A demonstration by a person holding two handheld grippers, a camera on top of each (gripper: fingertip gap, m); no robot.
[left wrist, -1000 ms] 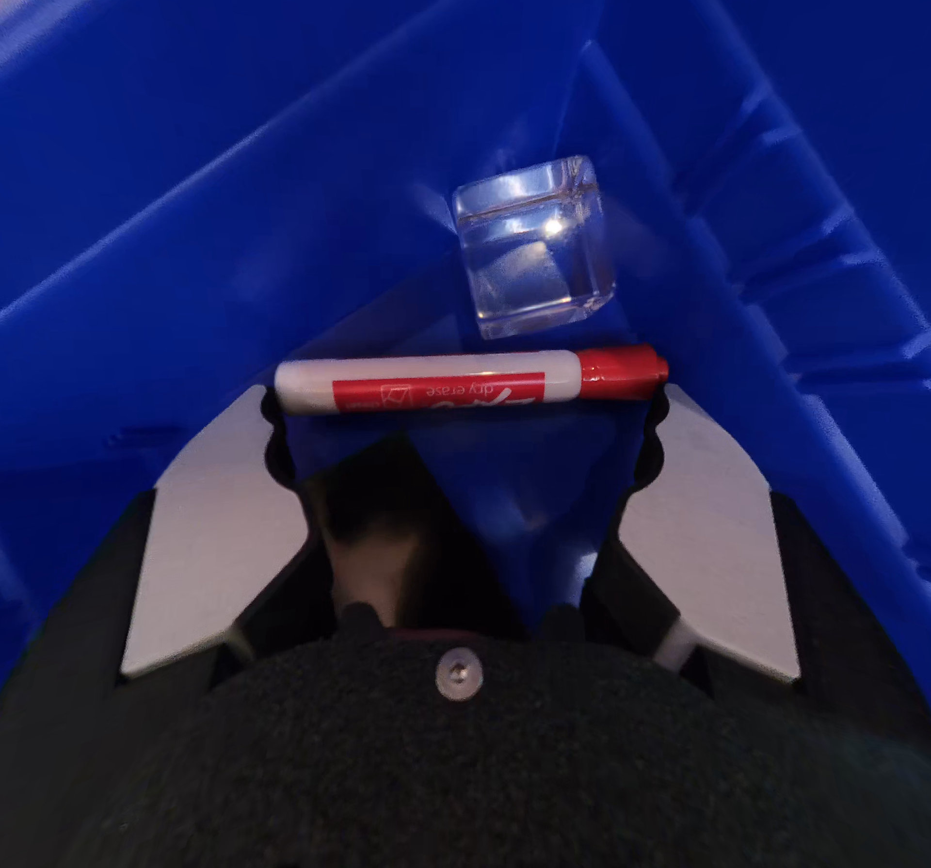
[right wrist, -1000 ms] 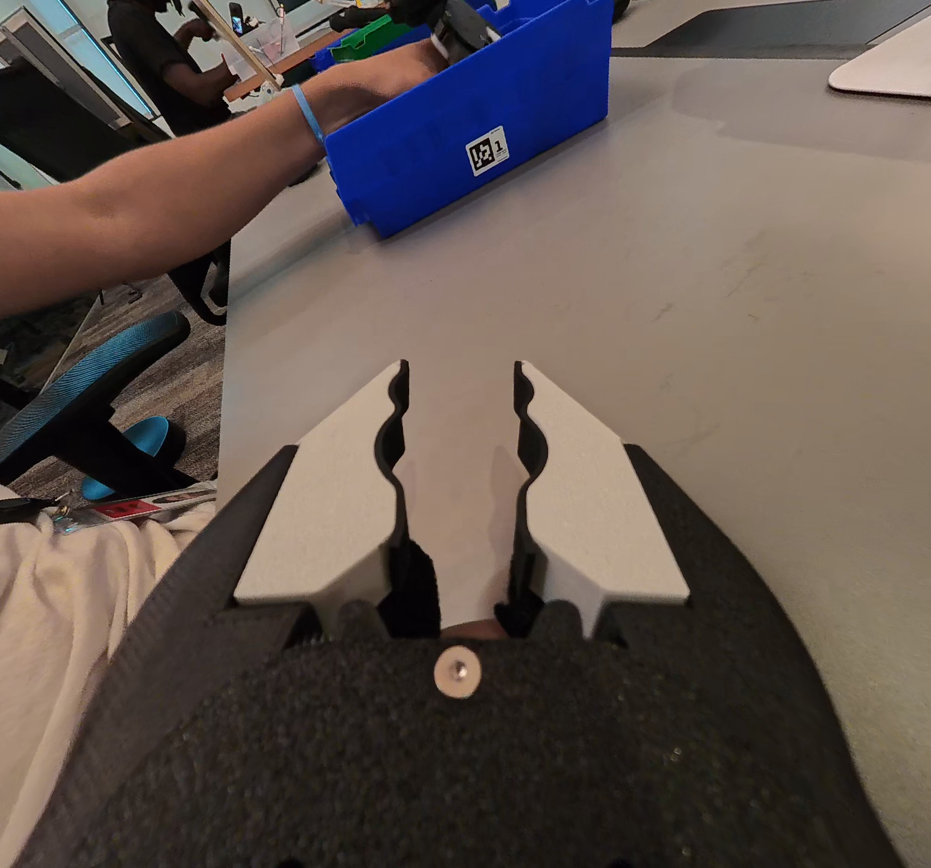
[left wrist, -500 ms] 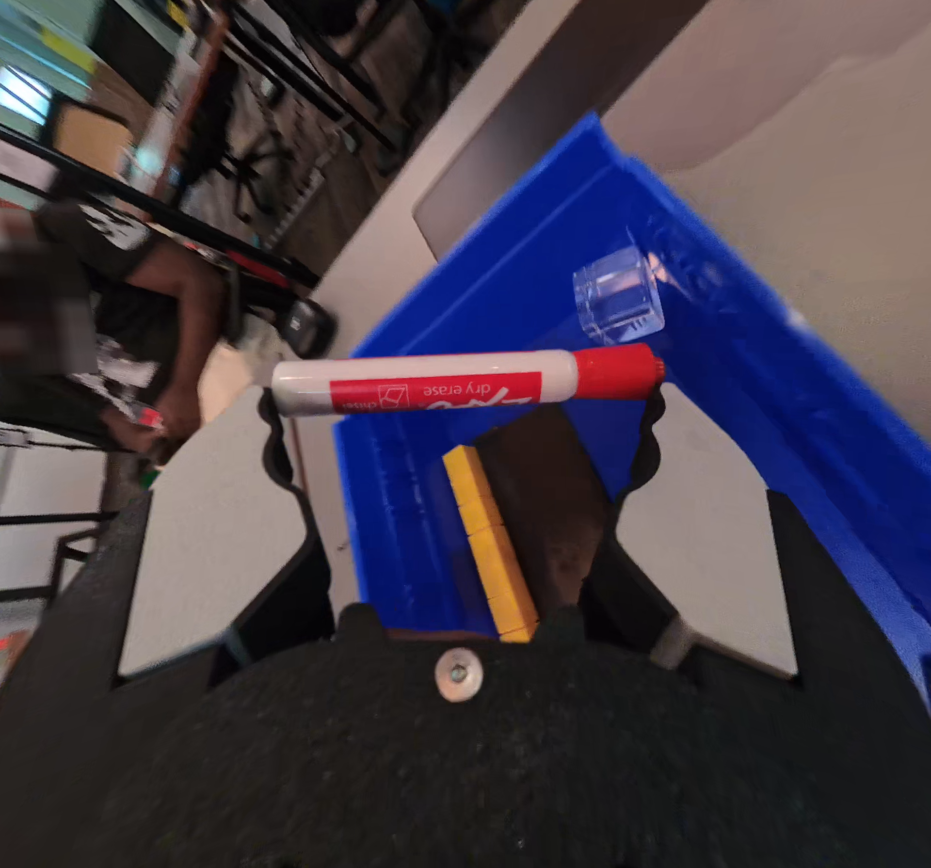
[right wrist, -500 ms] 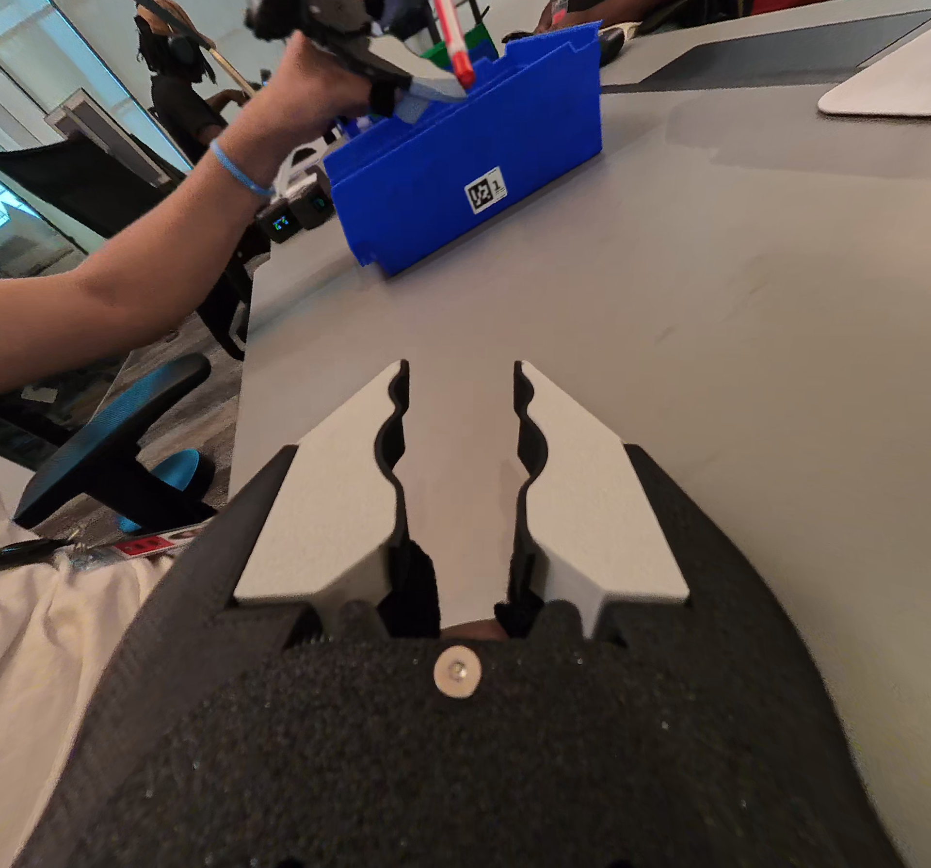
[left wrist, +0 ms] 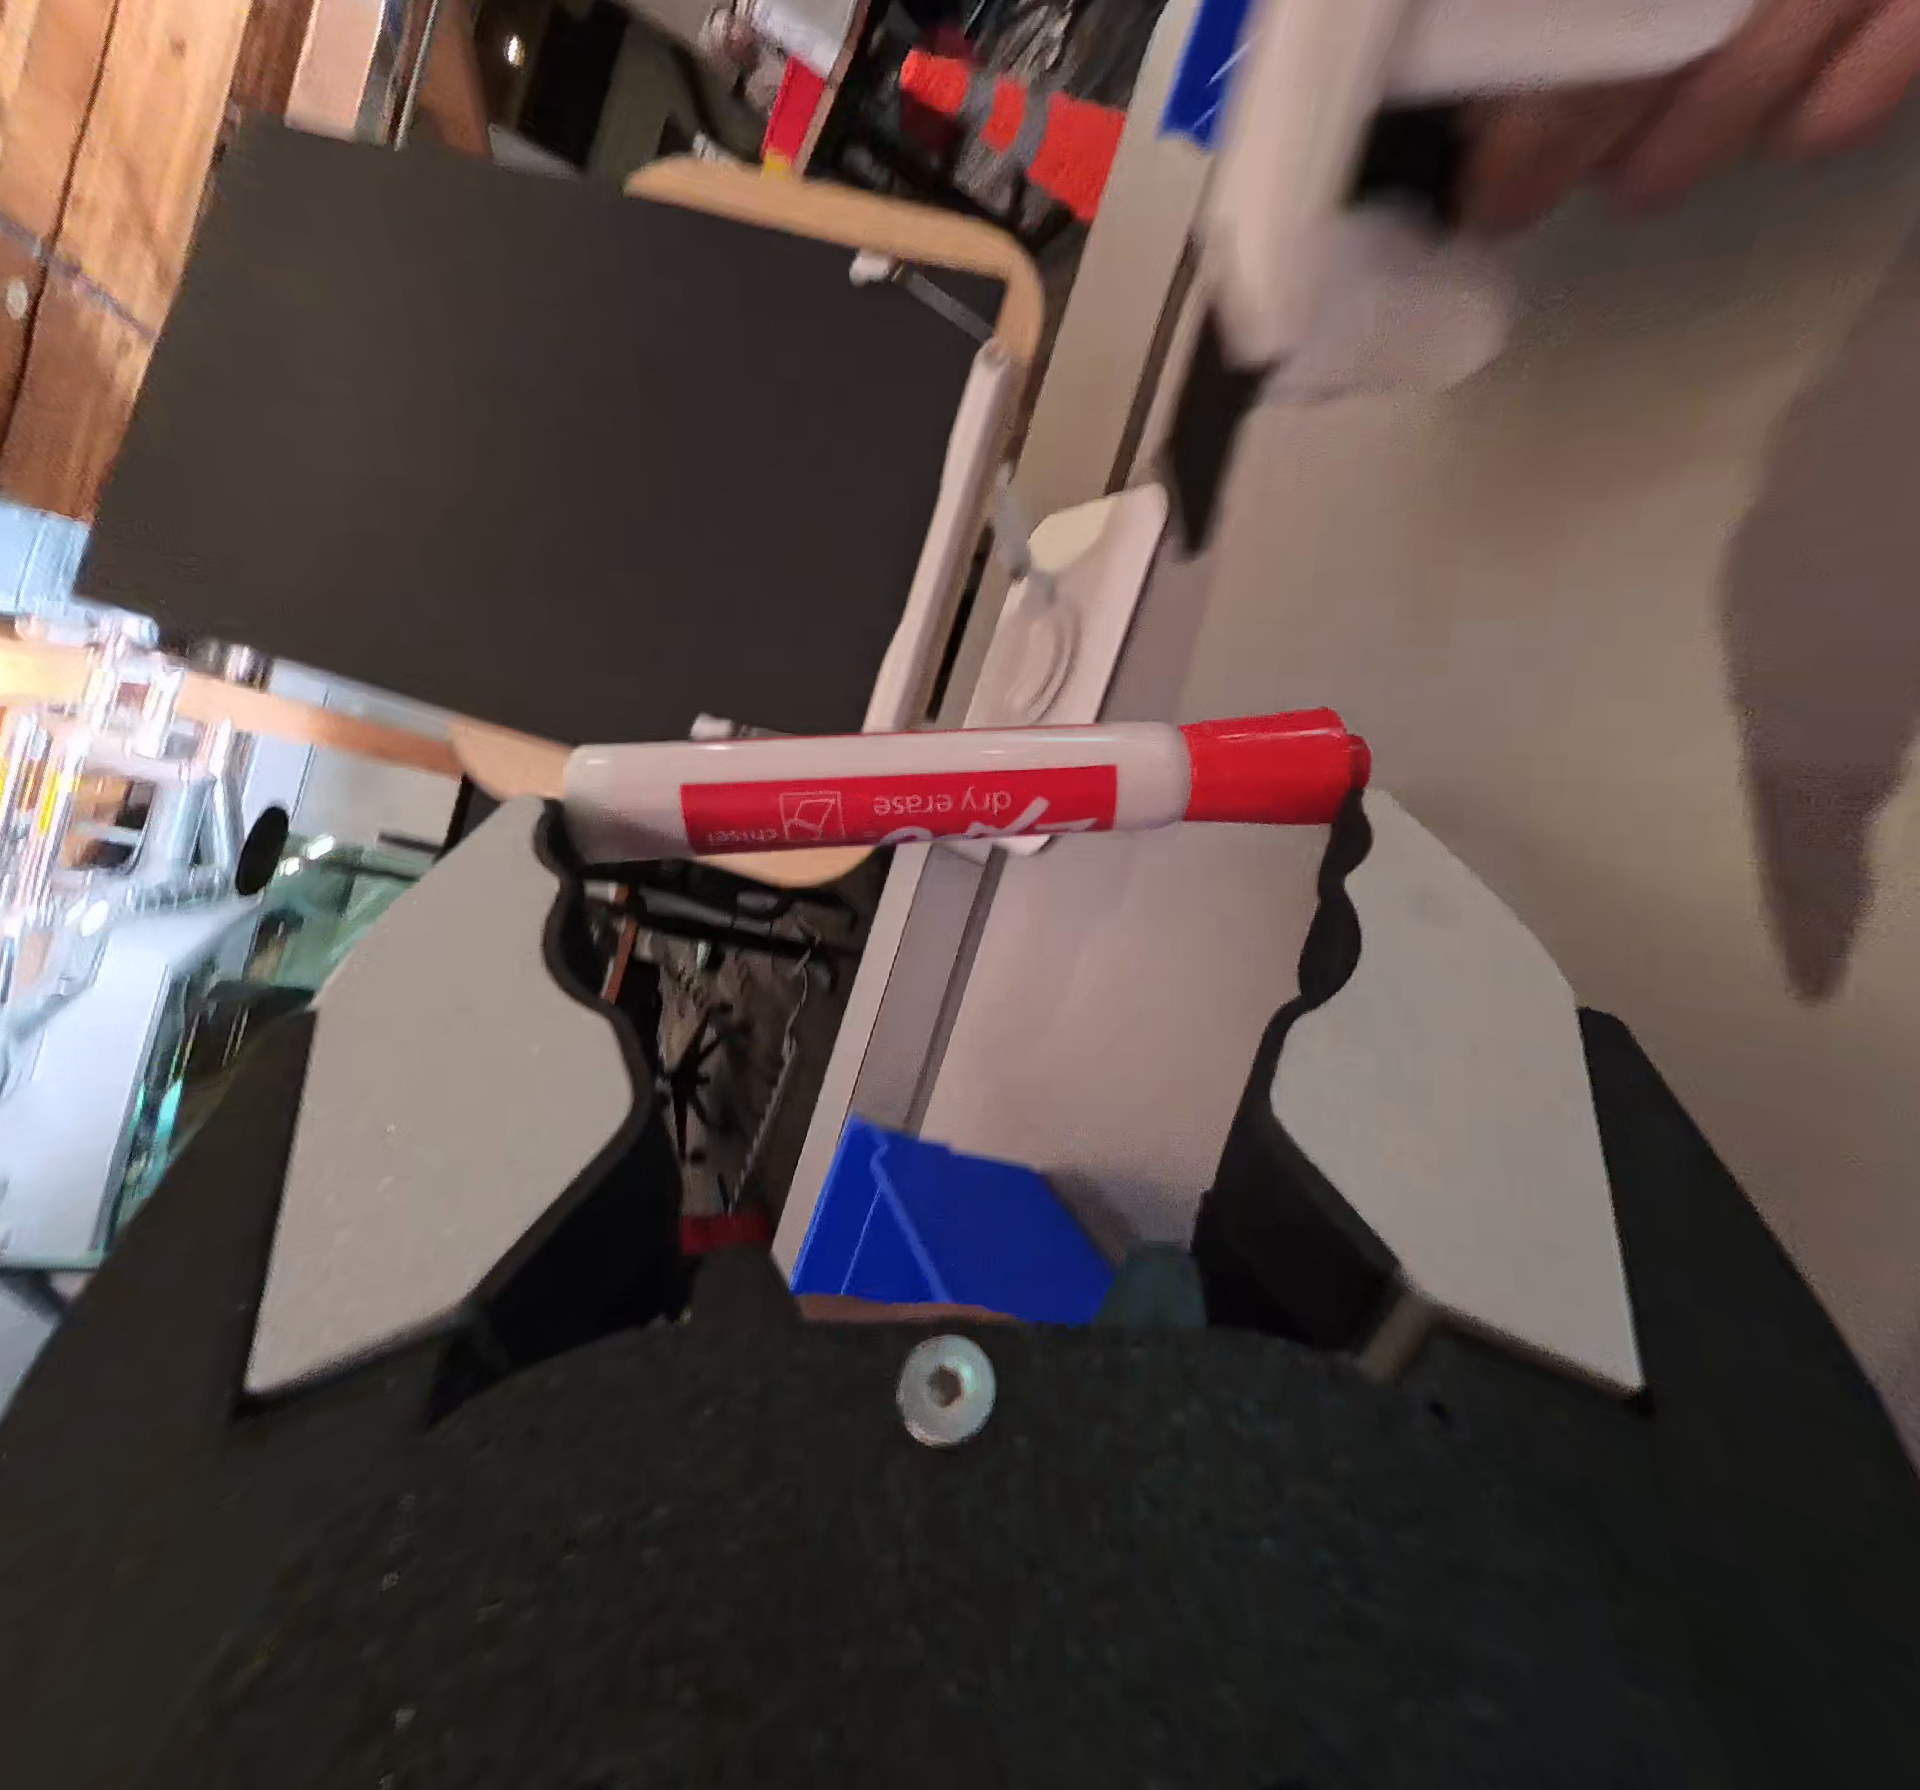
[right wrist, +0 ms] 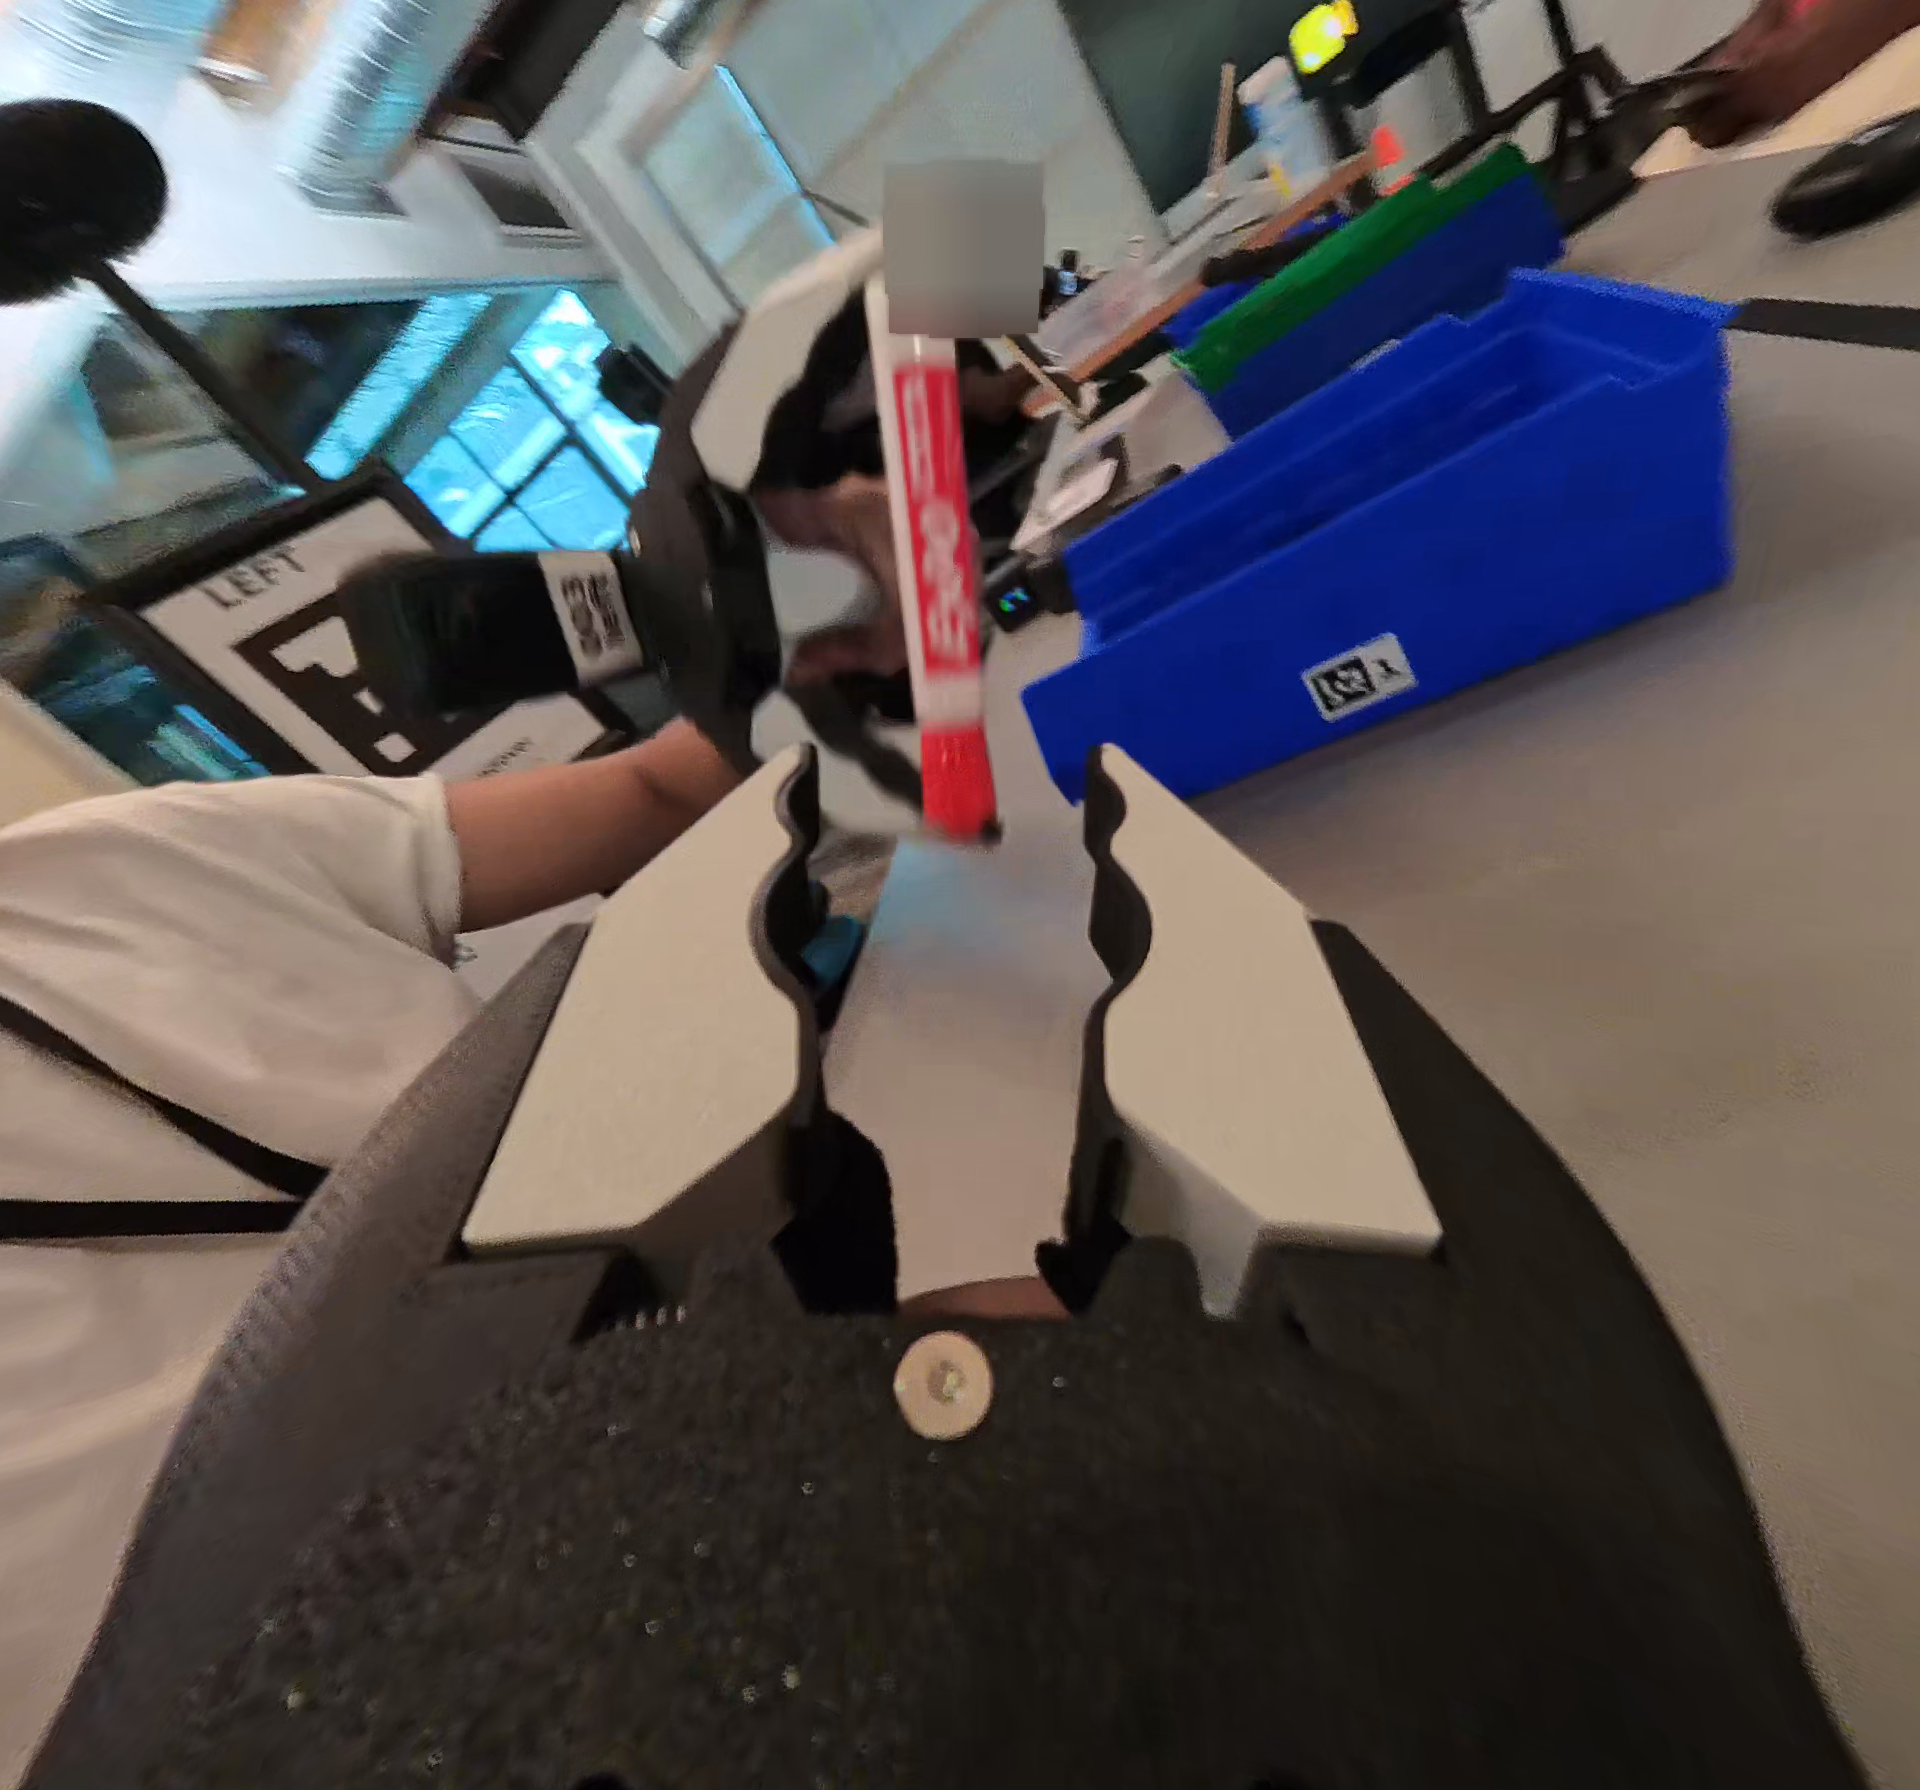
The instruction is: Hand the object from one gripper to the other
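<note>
The left gripper (left wrist: 951, 810) has its fingers (left wrist: 457, 1034) spread wide yet clamped on the two ends of a red-capped dry-erase marker (left wrist: 966, 790), which spans the gap crosswise at the very fingertips, white barrel end at one tip and red cap at the other. In the right wrist view the same marker (right wrist: 940, 577) stands nearly upright in the air, cap down, above the near-left part of the grey surface (right wrist: 1558, 961). The right gripper (right wrist: 951, 784) holds nothing; its fingers (right wrist: 665, 1023) are parted with a clear gap between them, and the marker's red cap hangs just beyond the fingertips, in line with that gap and not touching either finger. A person's bare forearm (right wrist: 582, 826) and white sleeve (right wrist: 208, 909) run behind the left gripper. Farther out, an open blue bin (right wrist: 1403, 577) sits on the surface toward its far side, a square black-and-white tag on its near wall, with another blue bin and a green one (right wrist: 1361, 270) behind it.
</note>
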